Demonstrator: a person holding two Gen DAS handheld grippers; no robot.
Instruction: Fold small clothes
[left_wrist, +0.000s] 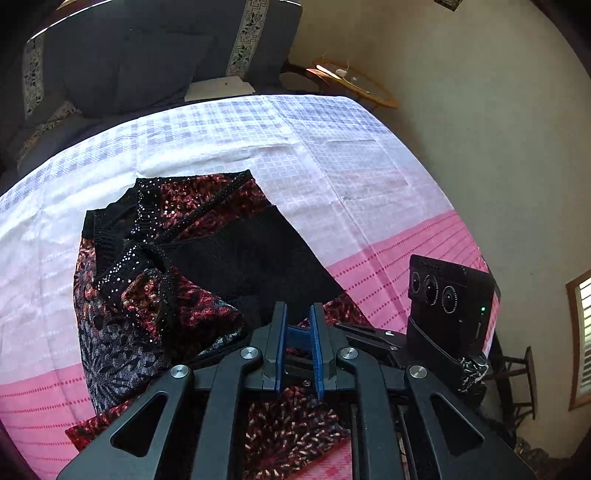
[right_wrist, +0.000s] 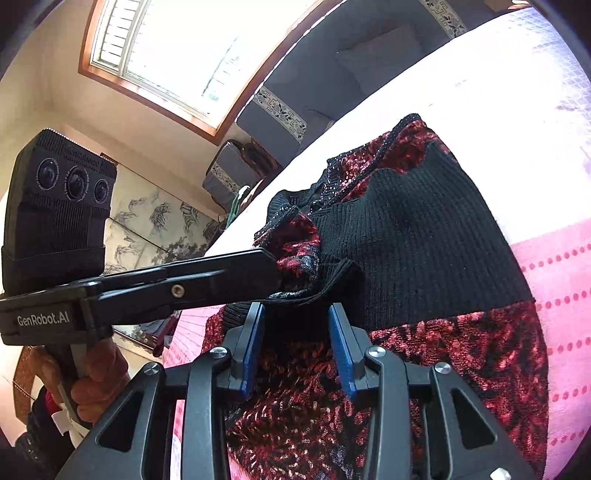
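A small red-and-black patterned garment (left_wrist: 177, 266) with black knit panels lies partly folded on the pink-and-white cloth (left_wrist: 332, 155). It also fills the right wrist view (right_wrist: 424, 236). My left gripper (left_wrist: 298, 314) hovers over the garment's near edge, its blue pads a small gap apart with no fabric between them. In the right wrist view the left gripper (right_wrist: 277, 273) reaches in from the left and touches a raised fold. My right gripper (right_wrist: 297, 314) is open just above the black knit fold, holding nothing. Its body (left_wrist: 443, 295) shows at the right of the left wrist view.
A dark sofa with patterned trim (left_wrist: 147, 55) stands beyond the cloth's far edge. A small round wooden table (left_wrist: 354, 83) sits at the back right. A bright window (right_wrist: 177, 48) is on the wall at the left of the right wrist view.
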